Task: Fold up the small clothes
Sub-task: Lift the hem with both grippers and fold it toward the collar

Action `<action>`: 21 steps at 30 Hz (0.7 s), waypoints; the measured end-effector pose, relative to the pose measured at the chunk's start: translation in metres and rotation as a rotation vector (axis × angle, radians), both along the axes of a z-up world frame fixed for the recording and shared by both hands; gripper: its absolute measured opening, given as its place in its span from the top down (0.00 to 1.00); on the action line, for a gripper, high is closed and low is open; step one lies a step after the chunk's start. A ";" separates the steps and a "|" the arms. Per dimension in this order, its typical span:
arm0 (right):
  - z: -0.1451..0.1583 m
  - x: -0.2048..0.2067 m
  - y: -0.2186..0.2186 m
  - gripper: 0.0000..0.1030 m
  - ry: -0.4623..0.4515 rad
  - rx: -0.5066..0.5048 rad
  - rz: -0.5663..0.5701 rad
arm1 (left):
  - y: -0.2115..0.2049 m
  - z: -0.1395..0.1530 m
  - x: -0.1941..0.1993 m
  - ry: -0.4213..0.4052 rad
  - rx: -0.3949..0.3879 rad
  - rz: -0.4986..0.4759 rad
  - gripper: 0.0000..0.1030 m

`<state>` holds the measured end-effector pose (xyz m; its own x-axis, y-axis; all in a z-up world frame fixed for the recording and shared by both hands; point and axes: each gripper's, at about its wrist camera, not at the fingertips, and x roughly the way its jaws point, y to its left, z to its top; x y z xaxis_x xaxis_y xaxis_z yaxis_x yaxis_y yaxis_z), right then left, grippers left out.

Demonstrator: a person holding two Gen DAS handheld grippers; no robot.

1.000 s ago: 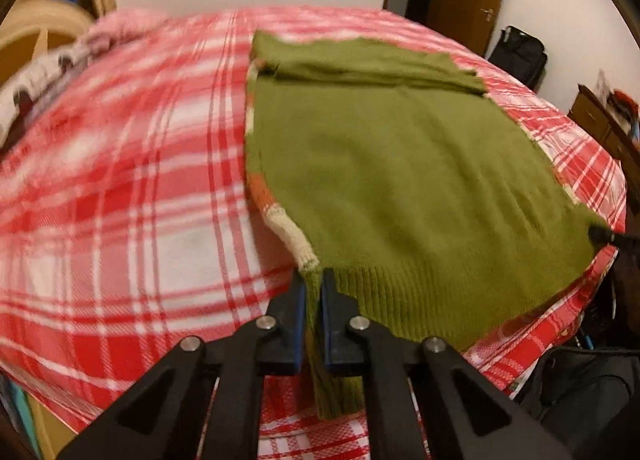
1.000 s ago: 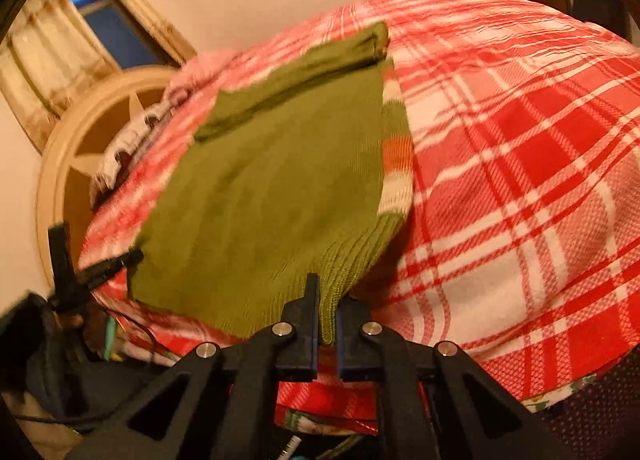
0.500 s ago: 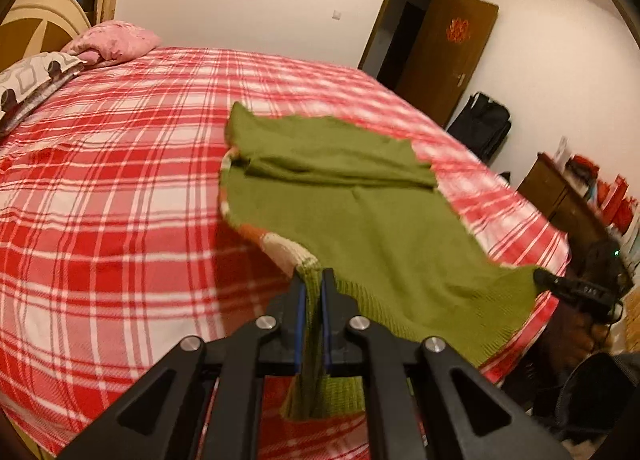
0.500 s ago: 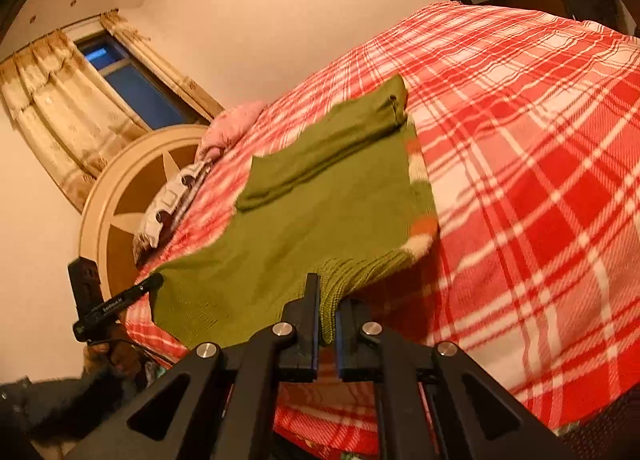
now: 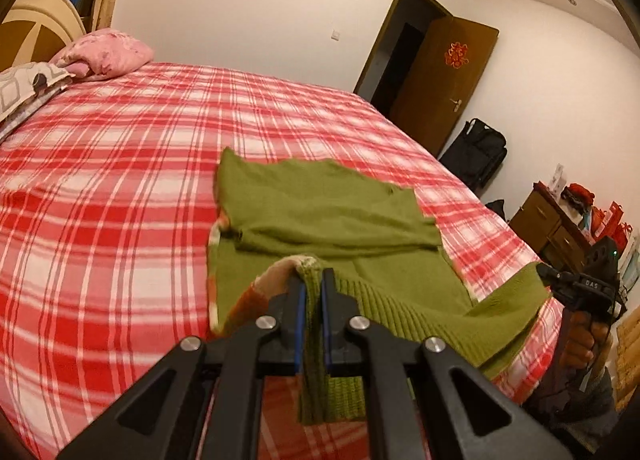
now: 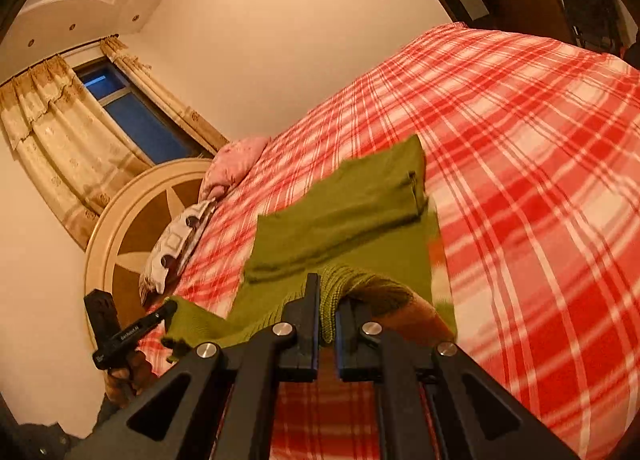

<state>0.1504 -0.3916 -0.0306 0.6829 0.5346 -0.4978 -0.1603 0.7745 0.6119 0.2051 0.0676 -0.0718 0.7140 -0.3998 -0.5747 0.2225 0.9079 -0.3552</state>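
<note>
Green sweater (image 5: 332, 216): matt knitted cloth, ribbed hem. Bedsheet (image 5: 120, 164): woven plaid cloth. Left gripper (image 5: 312, 292): matt black plastic, bright metal screws. Door (image 5: 444, 80): smooth brown wood.

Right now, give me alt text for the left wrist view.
The left tongs are shut on the ribbed hem of a green sweater, lifting it off a red plaid bed. At right, the right tongs hold the hem's other corner.

We see a red plaid bedspread (image 5: 120, 180), a pink pillow (image 5: 105, 53) by our round headboard (image 6: 132, 228), an open brown door (image 5: 448, 80), a black bag (image 5: 476, 152), a curtained window (image 6: 132, 116).
</note>
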 end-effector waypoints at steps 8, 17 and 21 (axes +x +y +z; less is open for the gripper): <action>0.013 0.076 -0.001 0.95 0.014 -0.010 -0.036 | 0.006 -0.002 0.063 0.036 -0.059 0.026 0.93; 0.020 0.163 0.011 0.95 0.030 -0.063 -0.037 | 0.022 -0.011 0.127 0.101 -0.124 0.068 0.93; 0.011 0.208 0.019 0.95 0.062 -0.097 -0.030 | 0.026 -0.023 0.156 0.145 -0.140 0.081 0.93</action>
